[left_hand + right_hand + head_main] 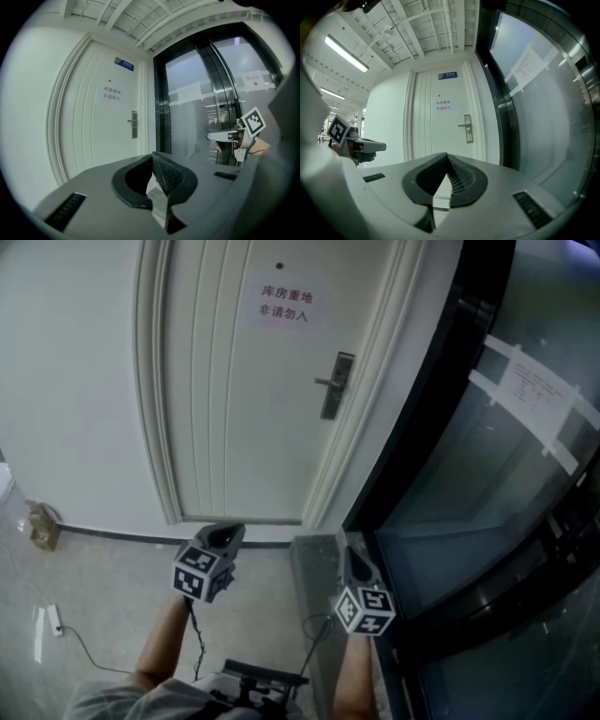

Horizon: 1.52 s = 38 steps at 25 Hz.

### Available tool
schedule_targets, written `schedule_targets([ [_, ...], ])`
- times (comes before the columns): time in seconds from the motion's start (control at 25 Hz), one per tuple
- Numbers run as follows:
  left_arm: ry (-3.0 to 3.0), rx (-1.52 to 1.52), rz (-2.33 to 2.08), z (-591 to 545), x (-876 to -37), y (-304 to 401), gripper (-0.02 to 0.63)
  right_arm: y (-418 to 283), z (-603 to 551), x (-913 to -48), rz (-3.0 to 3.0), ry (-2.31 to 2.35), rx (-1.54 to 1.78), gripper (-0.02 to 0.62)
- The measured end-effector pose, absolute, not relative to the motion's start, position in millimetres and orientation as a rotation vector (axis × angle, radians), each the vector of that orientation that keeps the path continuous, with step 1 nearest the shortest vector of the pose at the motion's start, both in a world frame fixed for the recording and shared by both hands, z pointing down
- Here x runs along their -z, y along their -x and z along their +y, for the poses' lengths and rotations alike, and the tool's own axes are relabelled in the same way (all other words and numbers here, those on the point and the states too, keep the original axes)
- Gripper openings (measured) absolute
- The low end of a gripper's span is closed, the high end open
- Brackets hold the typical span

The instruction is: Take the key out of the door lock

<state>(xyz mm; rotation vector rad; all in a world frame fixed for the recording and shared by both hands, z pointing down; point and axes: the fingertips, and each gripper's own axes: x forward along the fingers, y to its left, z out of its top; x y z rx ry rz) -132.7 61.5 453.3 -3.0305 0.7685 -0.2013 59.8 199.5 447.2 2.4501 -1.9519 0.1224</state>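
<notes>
Door lock well ahead; left gripper and right gripper pinched together, holding nothing.

Ahead of the left gripper and the right gripper stands a white panelled door in a white wall — to the right gripper's right runs a dark-framed glass wall with paper sheets taped on, grey speckled floor lies below both, and a strip light glows overhead.

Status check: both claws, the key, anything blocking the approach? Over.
Left claw shut, empty. Right claw shut, empty. Door lock ahead, both claws short of it; key too small to make out. Nothing seen blocking the way.
</notes>
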Motion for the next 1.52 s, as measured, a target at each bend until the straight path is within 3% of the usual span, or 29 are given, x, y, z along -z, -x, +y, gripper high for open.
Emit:
schedule_targets([
  [0.8, 3.001, 0.224, 0.854, 67.7, -459.6, 97.3, 0.006, -100.2, 192.3, -460.4, -2.035, -2.377, -0.148, 0.012],
  [1.52, 3.002, 0.209, 0.81, -30.6, -444.2, 32.4, 0.006, -156.5, 101.1, -449.7, -2.0, -2.396, -0.136, 0.012],
])
